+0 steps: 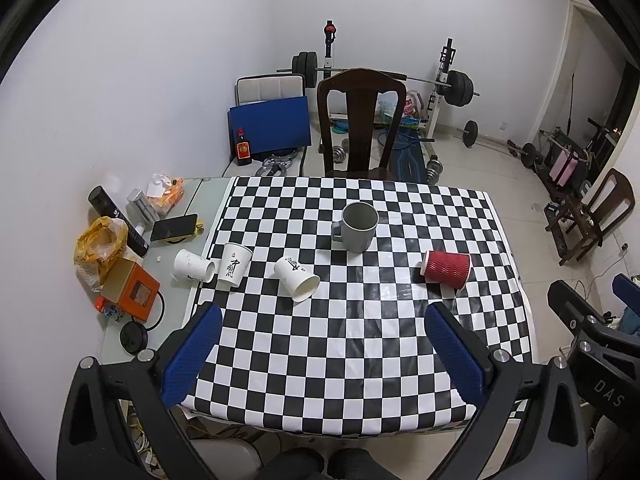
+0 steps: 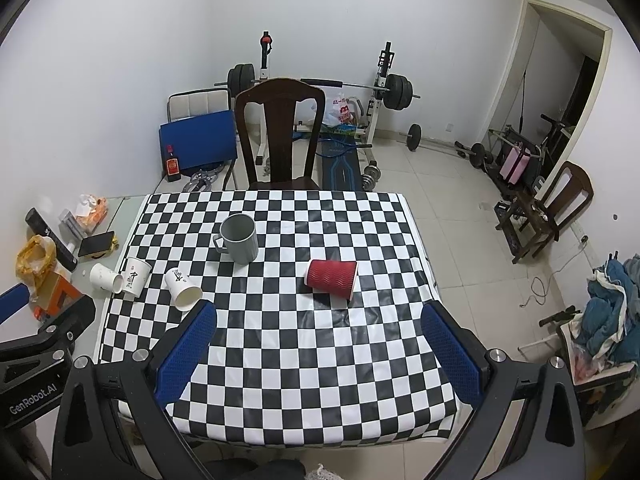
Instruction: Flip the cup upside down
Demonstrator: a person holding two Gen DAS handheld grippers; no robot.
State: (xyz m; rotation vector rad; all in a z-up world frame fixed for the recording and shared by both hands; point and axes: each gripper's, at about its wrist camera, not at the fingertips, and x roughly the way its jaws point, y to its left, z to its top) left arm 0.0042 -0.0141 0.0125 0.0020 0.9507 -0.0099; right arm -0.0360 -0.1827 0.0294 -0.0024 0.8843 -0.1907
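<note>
A grey mug (image 1: 357, 226) (image 2: 239, 239) stands upright, mouth up, on the checkered tablecloth (image 1: 320, 340) (image 2: 320, 360). A red ribbed paper cup (image 1: 446, 269) (image 2: 331, 275) lies on its side to its right. A white paper cup (image 1: 298, 278) (image 2: 183, 289) lies on its side; another white cup (image 1: 234, 265) (image 2: 136, 277) stands beside it, and a third (image 1: 193, 265) (image 2: 105, 277) lies at the cloth's left edge. My left gripper (image 1: 322, 318) and right gripper (image 2: 319, 316) are open and empty, held above the table's near edge.
Clutter sits on the table's bare left strip: a phone (image 1: 175, 227), an orange box (image 1: 130, 289), a yellow bag (image 1: 100, 245), a black can (image 1: 116, 216). A dark wooden chair (image 1: 360, 120) stands behind the table. Barbell rack and weights (image 1: 452, 88) are beyond.
</note>
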